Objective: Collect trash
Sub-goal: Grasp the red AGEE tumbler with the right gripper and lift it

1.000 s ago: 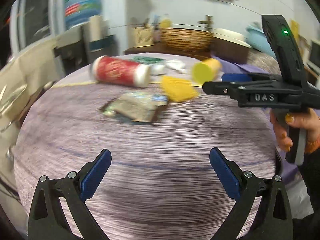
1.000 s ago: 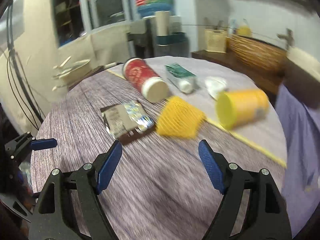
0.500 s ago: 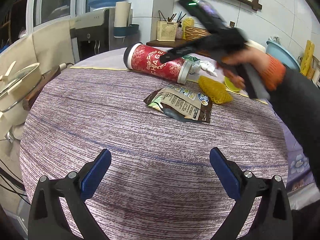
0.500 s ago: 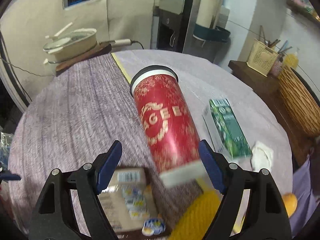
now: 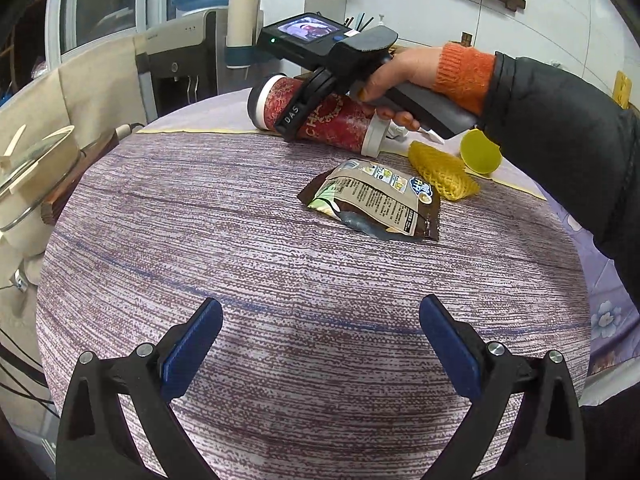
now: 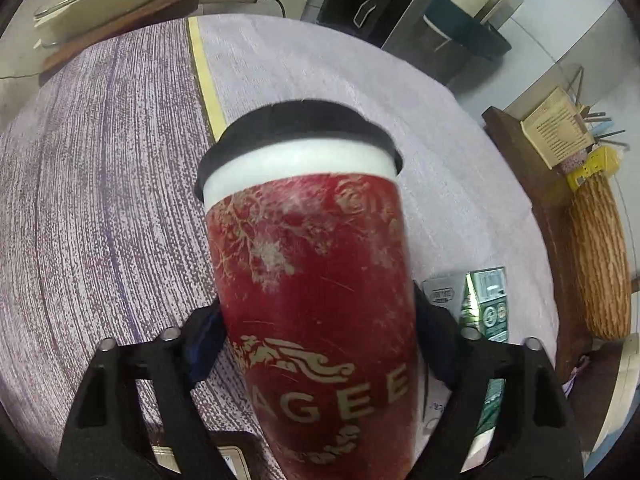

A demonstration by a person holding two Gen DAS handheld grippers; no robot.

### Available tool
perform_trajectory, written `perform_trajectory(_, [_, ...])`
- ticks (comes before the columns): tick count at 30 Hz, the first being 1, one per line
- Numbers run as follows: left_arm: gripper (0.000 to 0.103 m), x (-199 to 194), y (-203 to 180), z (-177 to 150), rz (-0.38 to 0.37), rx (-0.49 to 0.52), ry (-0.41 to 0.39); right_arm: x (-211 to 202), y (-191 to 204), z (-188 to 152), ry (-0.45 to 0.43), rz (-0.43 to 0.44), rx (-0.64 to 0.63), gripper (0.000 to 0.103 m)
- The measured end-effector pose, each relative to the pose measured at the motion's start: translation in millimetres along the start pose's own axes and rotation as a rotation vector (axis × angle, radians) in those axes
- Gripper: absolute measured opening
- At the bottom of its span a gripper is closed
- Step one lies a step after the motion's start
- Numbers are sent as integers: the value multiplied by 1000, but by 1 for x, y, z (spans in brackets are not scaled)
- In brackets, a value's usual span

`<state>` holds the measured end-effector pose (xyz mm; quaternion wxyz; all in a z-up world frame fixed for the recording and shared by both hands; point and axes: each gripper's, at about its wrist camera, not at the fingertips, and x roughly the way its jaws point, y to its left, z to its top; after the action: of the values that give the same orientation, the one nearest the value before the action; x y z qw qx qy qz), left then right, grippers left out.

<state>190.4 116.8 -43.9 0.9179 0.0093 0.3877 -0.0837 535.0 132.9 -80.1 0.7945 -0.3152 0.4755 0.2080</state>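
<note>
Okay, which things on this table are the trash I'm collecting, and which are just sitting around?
Trash:
red cup
snack pouch
yellow net
yellow cup
green carton

Just there:
pot
water dispenser
wicker basket
utensil holder

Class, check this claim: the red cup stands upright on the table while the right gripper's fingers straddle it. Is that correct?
Not quite. The red cup lies on its side on the table, as the left wrist view shows. The right gripper does straddle it.
</note>
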Motion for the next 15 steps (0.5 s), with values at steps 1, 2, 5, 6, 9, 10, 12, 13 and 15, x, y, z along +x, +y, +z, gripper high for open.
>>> perform_trajectory(1, [98, 1, -1, 0, -1, 2, 2, -1, 0, -1, -8, -3, 0, 79])
perform_trajectory(2, [98, 2, -1, 2, -1, 4, 4, -3, 0, -3, -18, 6, -2, 79])
perform_trajectory(5, [98, 8, -1, 9, -19, -1, 16, -20, -1, -10, -86, 19, 18, 79])
perform_trajectory(6, [98, 10, 0, 10, -24, -5, 21, -30, -4, -14, -117, 33, 43, 78])
perform_trajectory(9, [98, 15, 0, 16, -21, -10, 30, -63, -15, -25, -203, 97, 116, 77])
perform_trajectory(10, [98, 16, 0, 17, -24, -8, 29, -72, -17, -29, -226, 110, 122, 77])
perform_trajectory(12, [98, 17, -2, 20, -32, -6, 29, -96, -23, -41, -286, 107, 142, 77])
perform_trajectory(13, [98, 18, -4, 21, -37, -5, 31, -102, -26, -46, -301, 107, 152, 77])
perform_trajectory(15, [98, 25, -7, 23, -42, 2, 45, -121, -36, -63, -341, 115, 189, 77])
